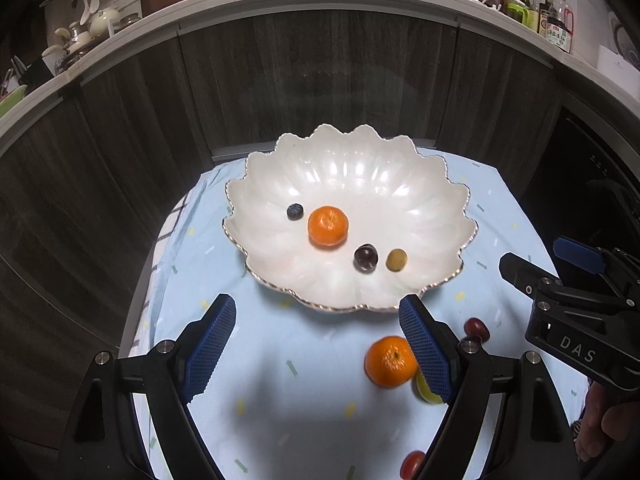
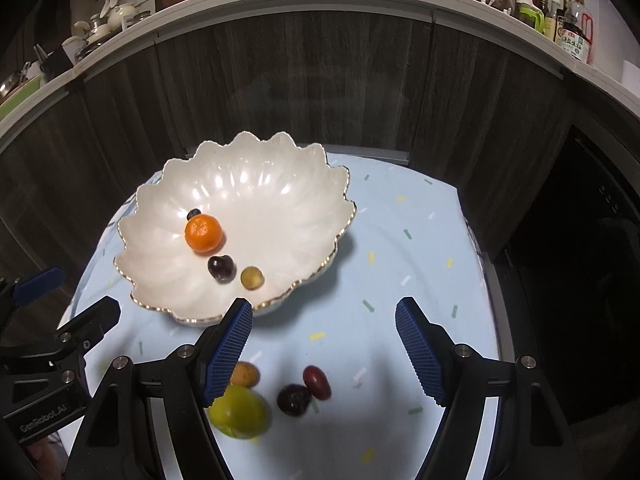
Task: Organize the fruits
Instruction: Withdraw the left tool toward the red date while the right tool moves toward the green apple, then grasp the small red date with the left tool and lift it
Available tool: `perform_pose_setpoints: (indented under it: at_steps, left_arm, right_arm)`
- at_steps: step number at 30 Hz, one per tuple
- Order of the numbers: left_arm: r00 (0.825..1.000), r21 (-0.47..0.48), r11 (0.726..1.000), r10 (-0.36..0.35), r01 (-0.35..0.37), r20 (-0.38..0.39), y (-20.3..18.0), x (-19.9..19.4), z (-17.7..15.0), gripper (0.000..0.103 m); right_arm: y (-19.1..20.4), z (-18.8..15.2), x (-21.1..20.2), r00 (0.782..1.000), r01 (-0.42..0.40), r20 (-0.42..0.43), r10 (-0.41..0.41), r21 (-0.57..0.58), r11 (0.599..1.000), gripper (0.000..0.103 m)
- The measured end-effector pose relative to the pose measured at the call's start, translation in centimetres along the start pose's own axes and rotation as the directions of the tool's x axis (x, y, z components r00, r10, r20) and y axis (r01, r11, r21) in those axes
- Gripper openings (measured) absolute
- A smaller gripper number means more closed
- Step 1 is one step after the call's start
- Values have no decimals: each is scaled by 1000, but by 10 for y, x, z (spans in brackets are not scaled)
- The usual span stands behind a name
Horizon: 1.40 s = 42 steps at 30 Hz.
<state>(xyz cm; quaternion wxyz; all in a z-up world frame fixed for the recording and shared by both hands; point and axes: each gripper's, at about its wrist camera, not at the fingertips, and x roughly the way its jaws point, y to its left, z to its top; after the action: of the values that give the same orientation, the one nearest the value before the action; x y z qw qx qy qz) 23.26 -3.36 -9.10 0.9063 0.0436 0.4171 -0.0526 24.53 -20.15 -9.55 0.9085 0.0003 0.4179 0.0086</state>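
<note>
A white scalloped bowl point(image 1: 348, 184) point(image 2: 256, 184) stands on a light blue cloth. Inside it lie a mandarin point(image 1: 328, 226) point(image 2: 203, 233), a blueberry point(image 1: 295, 211) point(image 2: 194, 213), a dark grape point(image 1: 366, 257) point(image 2: 220, 268) and a yellowish grape point(image 1: 396, 260) point(image 2: 252, 277). On the cloth in front lie a second mandarin point(image 1: 390, 361), a green lime point(image 1: 425, 390) point(image 2: 239, 411), red grapes point(image 1: 477, 328) point(image 2: 317, 382), a dark grape point(image 2: 294, 399) and a small tan fruit point(image 2: 245, 374). My left gripper point(image 1: 316, 346) is open over bare cloth beside the mandarin. My right gripper point(image 2: 324, 350) is open above the loose fruits, with nothing between its pads.
A dark wood cabinet front rises behind the small table, under a counter with bottles point(image 1: 556, 24) and kitchenware point(image 1: 80, 36). Another red grape point(image 1: 412, 464) lies near the front edge. The cloth to the right of the bowl point(image 2: 420, 272) is bare. A hand point(image 1: 604, 420) holds the right gripper.
</note>
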Motion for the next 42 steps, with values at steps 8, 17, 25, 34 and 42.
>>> perform_pose_setpoints:
  at_steps: [8,17,25,34,42]
  left_arm:
    - [1000,11,1000,-10,10,-6,-7,-10,-17,84]
    - [999,51,998,-25,26,-32,-18,-16,-40,84]
    - [996,83,995,-48,54,-68,-29,-17,-65,83]
    - [991,106,990,-77,88,-107,-42,-16,-87,83]
    - [985,108,987,-104,120,-139,-49,-11,-101,77]
  right_arm:
    - [-3,-17,-5,1000,0,-19,0,1,1000,75]
    - [-5,-40,-11,999,-2,-40,2,-10,1000,75]
    - [-8,-61,-13,998,-5,-68,4,-8,1000,75]
    - [-12,-81,-13,995,-11,-102,11,-3,1000,75]
    - [-13,-92,-13,993,-15,-118,16,9,1000,75]
